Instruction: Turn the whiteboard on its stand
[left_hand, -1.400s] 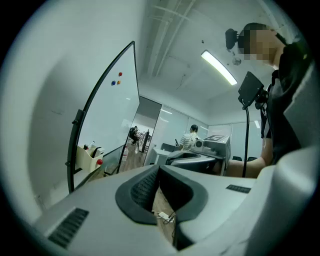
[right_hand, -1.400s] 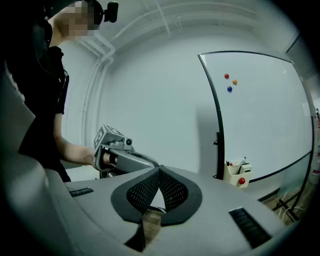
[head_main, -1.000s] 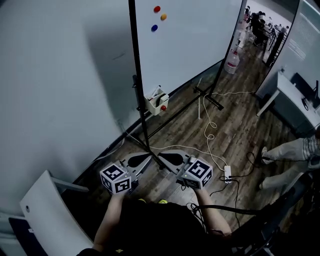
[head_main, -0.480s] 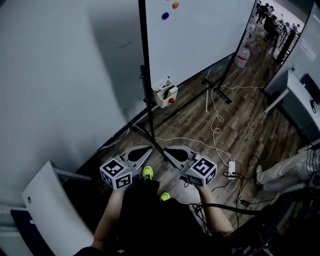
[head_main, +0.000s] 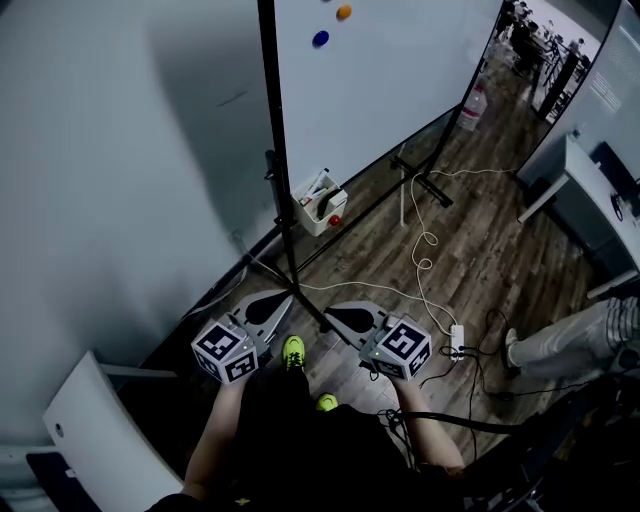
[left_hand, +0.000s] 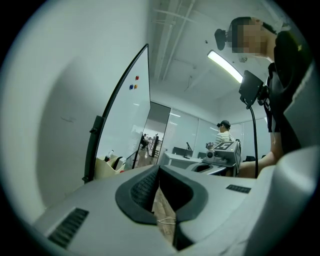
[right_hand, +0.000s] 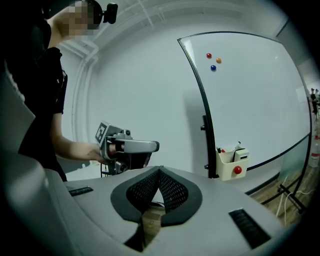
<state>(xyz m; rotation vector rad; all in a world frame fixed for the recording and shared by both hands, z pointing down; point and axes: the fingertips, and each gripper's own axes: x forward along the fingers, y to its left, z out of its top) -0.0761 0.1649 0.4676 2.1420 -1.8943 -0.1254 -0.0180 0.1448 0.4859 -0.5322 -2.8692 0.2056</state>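
The whiteboard stands upright in its black frame, close to the wall, with its near post straight ahead of me. Coloured magnets sit near its top. A cream pen tray hangs by the post. My left gripper and right gripper are side by side low in front of me, short of the stand's foot, both shut and empty. The right gripper view shows the whiteboard, the tray and the left gripper. In the left gripper view the whiteboard is seen edge-on.
A white wall runs along the left. A white chair is at the lower left. A power strip and a white cable lie on the wood floor. Another person's legs are at the right, beyond them a desk.
My head view has shifted a little. Both grippers stay shut and low in front of me. My yellow shoes have come into view, and the other person's legs have moved.
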